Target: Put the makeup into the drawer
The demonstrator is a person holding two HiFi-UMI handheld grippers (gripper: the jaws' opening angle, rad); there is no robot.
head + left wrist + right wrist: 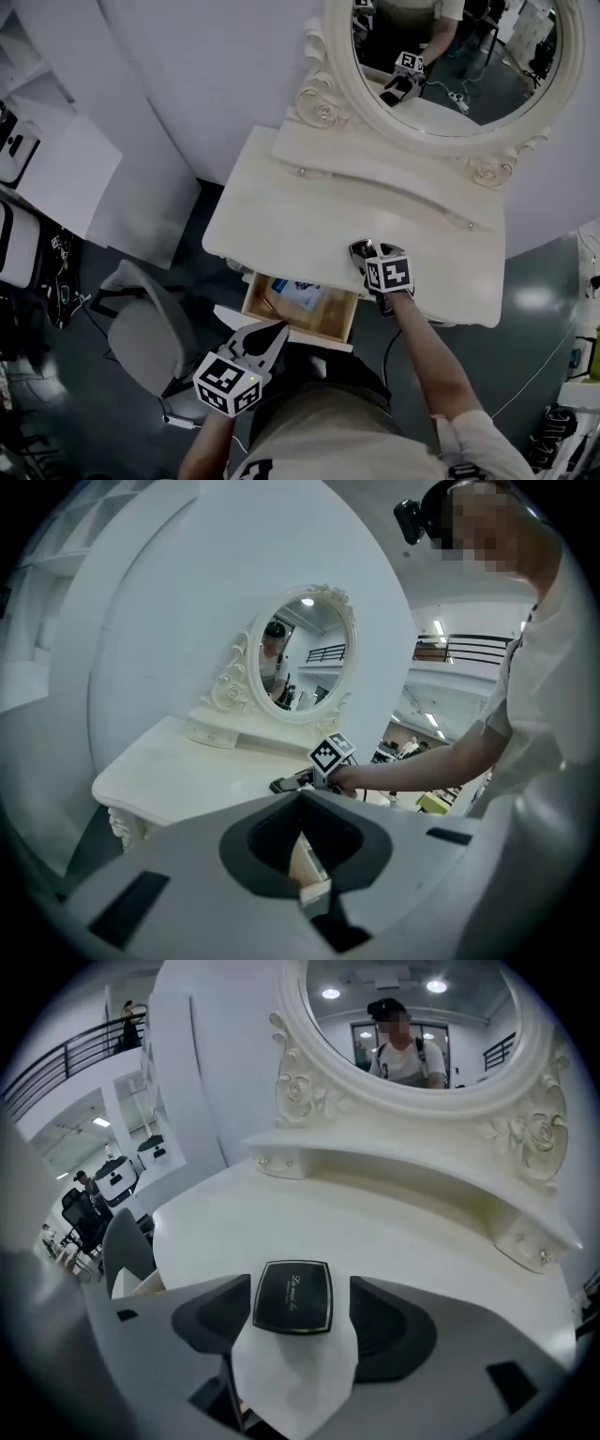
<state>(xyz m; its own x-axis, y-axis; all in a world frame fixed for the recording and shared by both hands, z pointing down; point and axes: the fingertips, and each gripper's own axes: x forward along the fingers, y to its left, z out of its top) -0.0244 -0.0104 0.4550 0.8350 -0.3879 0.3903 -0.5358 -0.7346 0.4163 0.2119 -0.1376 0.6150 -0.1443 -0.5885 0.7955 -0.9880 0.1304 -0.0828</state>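
Right tool (295, 1321) spread wide around the black compact (292, 1297) lying on the counter (281, 216); left tool (267, 339) pressed together, empty, seven o'clock of the open drawer (345, 319)

Compact (292, 1296) lying on table (394, 1232), sitting between right gripper (373, 251) jaws, touching neither. Mirror (412, 1016) standing beyond those jaws, at table's back. Drawer (300, 305) hanging open under table's front edge, left of right jaws, just ahead of left gripper (274, 336) jaws. Chair (141, 328) standing left of drawer.
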